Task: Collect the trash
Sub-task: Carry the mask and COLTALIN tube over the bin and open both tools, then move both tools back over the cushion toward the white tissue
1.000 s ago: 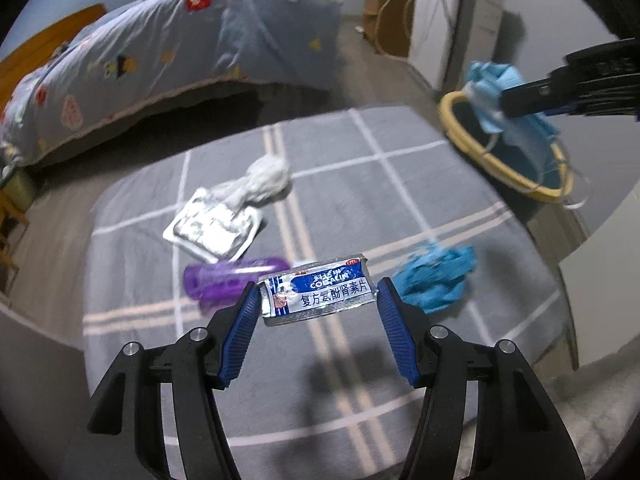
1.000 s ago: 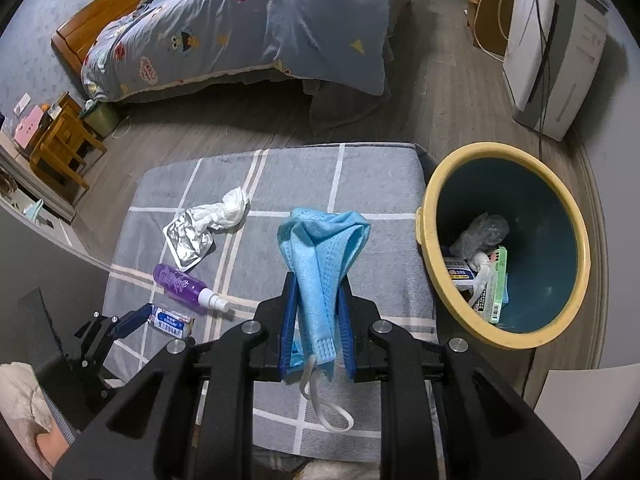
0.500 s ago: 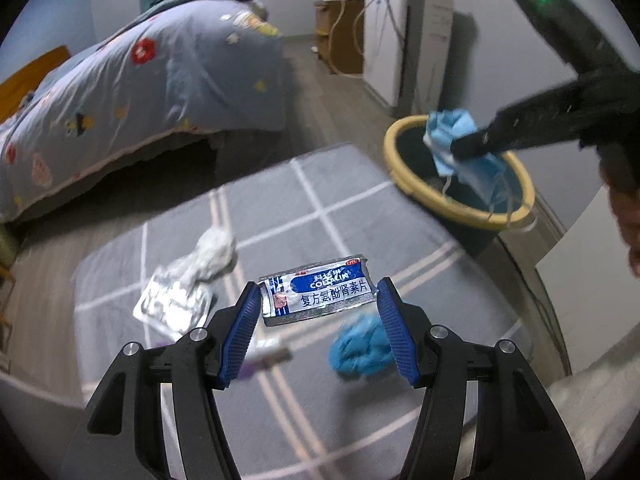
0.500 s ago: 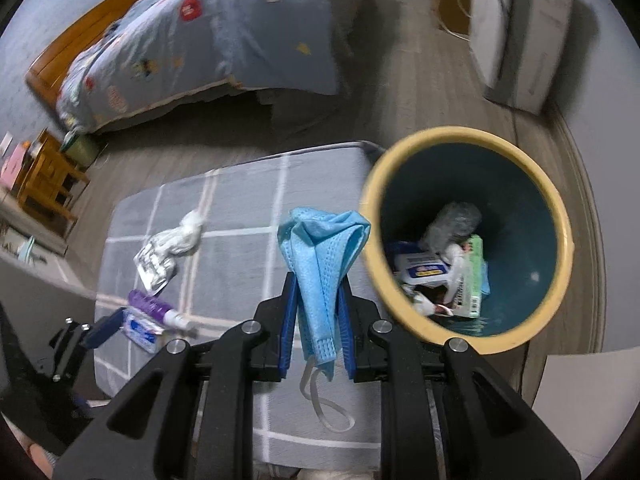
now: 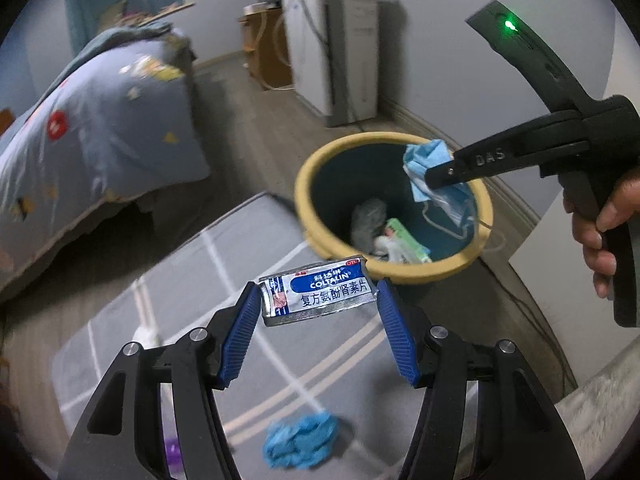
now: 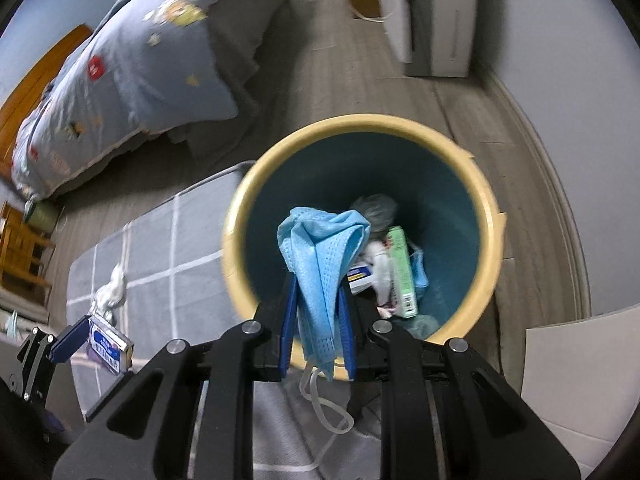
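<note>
**Trash collection: two loaded grippers at the waste bin**

Surroundings first. A grey rug (image 5: 248,264) with pale grid lines lies on the wood floor, and a yellow-rimmed, teal-lined waste bin (image 6: 486,216) stands just beside its edge. A bed under a blue patterned duvet (image 6: 132,76) sits beyond the rug; a white appliance (image 5: 340,52) stands against the far wall, well apart from the bin. A wooden stool (image 6: 20,248) shows at the frame's left edge.

The right hand-held gripper (image 6: 317,336) is clenched on one blue face mask (image 6: 320,256), which hangs folded over its fingers with an ear loop dangling below. From the right wrist view the mask covers part of the bin's opening; from the left wrist view the mask (image 5: 430,172) is over the bin's interior, near its far rim. A bare hand (image 5: 600,228) grips the tool's handle.

The left hand-held gripper (image 5: 318,322) is grasping one foil medicine packet (image 5: 318,294), held flat between its blue pads (image 5: 240,332) above the rug, on the near side of the bin.

Loose on the rug: one crumpled blue item (image 5: 298,440), one white crumpled tissue (image 6: 114,284), and one purple object (image 5: 172,450), largely hidden behind the left finger.

Inside the bin: a grey crumpled wad (image 6: 376,208), a green box (image 6: 402,268) and a white-and-blue packet (image 6: 360,276), among other pieces too tangled to count.
</note>
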Action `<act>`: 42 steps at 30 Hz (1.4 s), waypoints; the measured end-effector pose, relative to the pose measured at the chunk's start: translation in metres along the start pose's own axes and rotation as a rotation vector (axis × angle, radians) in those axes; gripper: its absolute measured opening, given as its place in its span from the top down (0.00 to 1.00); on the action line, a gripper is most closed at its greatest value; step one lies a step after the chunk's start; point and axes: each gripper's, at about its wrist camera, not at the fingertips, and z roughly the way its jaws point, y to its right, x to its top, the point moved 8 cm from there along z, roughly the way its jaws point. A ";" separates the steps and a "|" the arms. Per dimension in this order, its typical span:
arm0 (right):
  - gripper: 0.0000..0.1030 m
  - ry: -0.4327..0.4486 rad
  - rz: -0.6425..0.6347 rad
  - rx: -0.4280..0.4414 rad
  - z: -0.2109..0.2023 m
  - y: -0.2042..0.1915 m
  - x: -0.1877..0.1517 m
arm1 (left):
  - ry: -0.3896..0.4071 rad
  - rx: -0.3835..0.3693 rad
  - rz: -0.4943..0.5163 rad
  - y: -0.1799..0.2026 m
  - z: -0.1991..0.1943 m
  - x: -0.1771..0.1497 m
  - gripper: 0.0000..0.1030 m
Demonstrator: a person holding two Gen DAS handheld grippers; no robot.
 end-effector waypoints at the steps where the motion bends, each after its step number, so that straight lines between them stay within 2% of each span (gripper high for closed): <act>1: 0.82 0.005 0.019 -0.003 0.000 0.007 0.003 | -0.001 -0.007 0.009 0.004 0.004 0.004 0.41; 6: 0.82 0.013 0.084 -0.022 0.006 0.038 0.010 | -0.014 -0.030 0.027 0.019 0.028 0.024 0.41; 12: 0.82 -0.007 0.177 -0.039 0.016 0.071 0.009 | -0.053 -0.051 0.027 0.034 0.061 0.028 0.41; 21: 0.82 0.021 0.191 0.010 0.016 0.066 0.017 | -0.043 -0.013 0.066 0.037 0.089 0.054 0.41; 22: 0.82 0.030 0.193 0.019 0.015 0.065 0.019 | -0.037 -0.012 0.064 0.036 0.090 0.056 0.40; 24: 0.80 0.062 0.194 0.032 0.010 0.063 0.024 | -0.028 -0.010 0.051 0.034 0.092 0.060 0.25; 25: 0.78 0.076 0.192 0.034 0.008 0.062 0.026 | -0.018 -0.008 0.042 0.033 0.091 0.062 0.14; 26: 0.75 0.091 0.190 0.031 0.006 0.062 0.028 | 0.000 -0.006 0.037 0.032 0.088 0.063 0.11; 28: 0.58 0.115 0.191 0.024 0.002 0.063 0.031 | 0.020 -0.002 0.035 0.031 0.085 0.063 0.10; 32: 0.42 0.131 0.206 0.009 -0.001 0.066 0.034 | -0.012 0.016 0.039 0.026 0.085 0.052 0.08; 36: 0.15 0.161 0.192 -0.035 -0.007 0.065 0.037 | -0.019 0.021 0.015 0.014 0.073 0.039 0.07; 38: 0.07 0.187 0.184 -0.057 -0.013 0.063 0.040 | -0.023 0.012 -0.006 0.007 0.064 0.033 0.07; 42: 0.06 0.198 0.175 -0.055 -0.016 0.053 0.043 | -0.043 0.018 -0.046 -0.018 0.043 0.017 0.07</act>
